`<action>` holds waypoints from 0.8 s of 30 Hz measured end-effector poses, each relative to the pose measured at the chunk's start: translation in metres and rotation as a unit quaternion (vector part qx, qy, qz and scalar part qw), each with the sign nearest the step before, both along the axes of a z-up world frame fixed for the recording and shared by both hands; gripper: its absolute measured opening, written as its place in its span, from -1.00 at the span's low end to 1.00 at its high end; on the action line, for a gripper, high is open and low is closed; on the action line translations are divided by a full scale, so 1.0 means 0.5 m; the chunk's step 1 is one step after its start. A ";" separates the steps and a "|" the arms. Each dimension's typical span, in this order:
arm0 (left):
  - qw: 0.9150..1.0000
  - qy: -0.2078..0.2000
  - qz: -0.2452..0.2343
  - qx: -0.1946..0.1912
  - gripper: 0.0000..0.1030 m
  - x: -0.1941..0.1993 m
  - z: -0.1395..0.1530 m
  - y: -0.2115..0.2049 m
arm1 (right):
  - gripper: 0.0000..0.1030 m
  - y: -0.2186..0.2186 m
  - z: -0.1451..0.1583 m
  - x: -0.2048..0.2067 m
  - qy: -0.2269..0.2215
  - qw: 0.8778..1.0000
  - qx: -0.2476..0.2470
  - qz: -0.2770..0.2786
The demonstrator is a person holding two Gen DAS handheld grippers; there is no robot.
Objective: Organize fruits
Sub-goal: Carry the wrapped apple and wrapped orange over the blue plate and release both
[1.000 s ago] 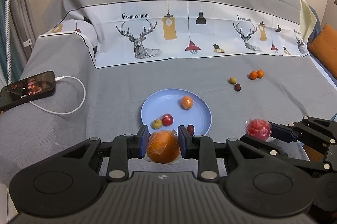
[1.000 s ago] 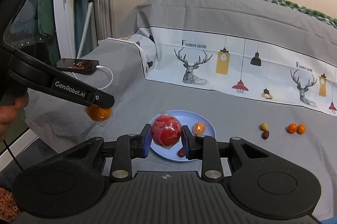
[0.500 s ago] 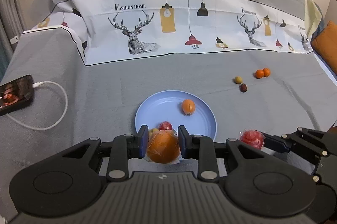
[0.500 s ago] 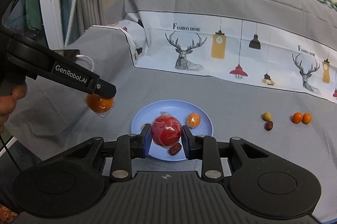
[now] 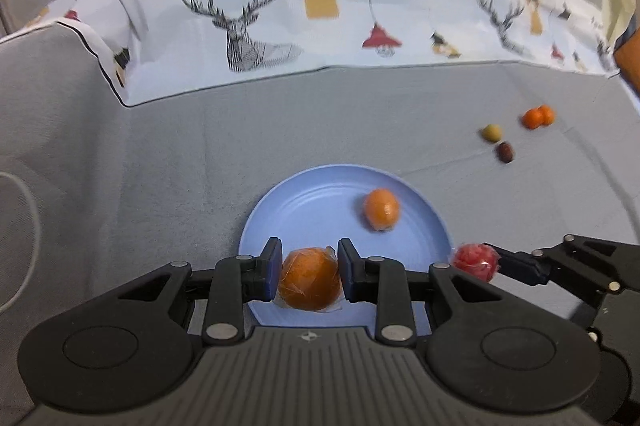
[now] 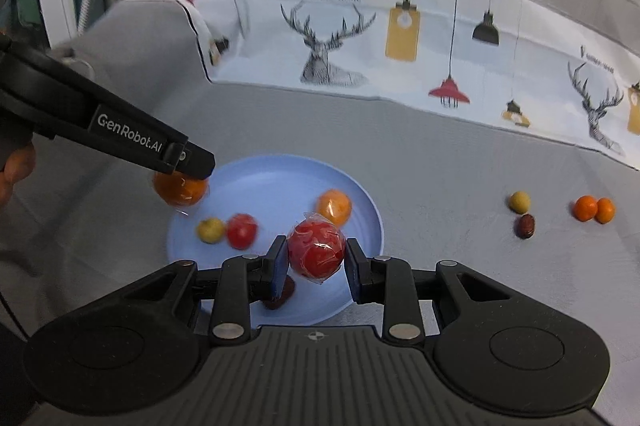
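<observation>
My left gripper [image 5: 309, 276] is shut on a wrapped orange [image 5: 310, 280] and holds it over the near left edge of the blue plate [image 5: 304, 210]. My right gripper [image 6: 316, 258] is shut on a wrapped red fruit [image 6: 316, 252] above the plate's near side [image 6: 360, 290]. On the plate lie a wrapped orange fruit [image 6: 334, 207], a small red fruit [image 6: 241, 231], a small yellow-green fruit [image 6: 211, 230] and a dark date [image 6: 280, 300]. The left gripper with its orange [image 6: 180, 188] shows in the right wrist view.
On the grey cloth to the right of the plate lie a yellow-green fruit [image 6: 519, 202], a dark date [image 6: 525, 226] and two small oranges [image 6: 594, 209]. A printed deer cloth [image 5: 280, 14] rises behind. A white cable [image 5: 24, 246] lies at the left.
Both grippers have moved forward and down toward the plate with their fruits held. The plate now looms larger and sits under both grippers.
</observation>
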State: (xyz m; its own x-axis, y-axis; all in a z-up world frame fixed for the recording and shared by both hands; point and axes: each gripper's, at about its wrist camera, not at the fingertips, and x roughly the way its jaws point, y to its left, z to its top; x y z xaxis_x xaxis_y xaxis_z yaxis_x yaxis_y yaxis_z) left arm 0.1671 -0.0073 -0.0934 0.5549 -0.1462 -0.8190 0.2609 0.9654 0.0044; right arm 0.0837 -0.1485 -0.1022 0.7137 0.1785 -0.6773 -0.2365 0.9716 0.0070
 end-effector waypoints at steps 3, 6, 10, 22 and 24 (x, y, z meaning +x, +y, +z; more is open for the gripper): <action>1.000 0.008 -0.001 0.007 -0.36 0.034 -0.029 0.001 | -0.39 0.002 -0.033 0.029 0.017 1.000 -0.009 0.001; 1.000 0.014 -0.020 0.003 -0.20 0.054 -0.049 0.002 | -0.37 0.012 -0.057 0.051 0.036 0.999 -0.017 0.005; 0.999 -0.042 -0.019 0.002 0.92 0.031 -0.025 0.000 | 0.16 0.024 -0.053 0.056 0.043 0.999 -0.006 0.012; 0.999 -0.014 0.046 0.010 0.99 -0.201 0.075 0.085 | 0.91 0.024 0.076 -0.157 0.027 0.999 0.021 0.005; 0.998 -0.007 0.062 -0.005 0.99 -0.242 0.090 0.101 | 0.95 0.027 0.102 -0.189 0.006 1.000 0.018 0.000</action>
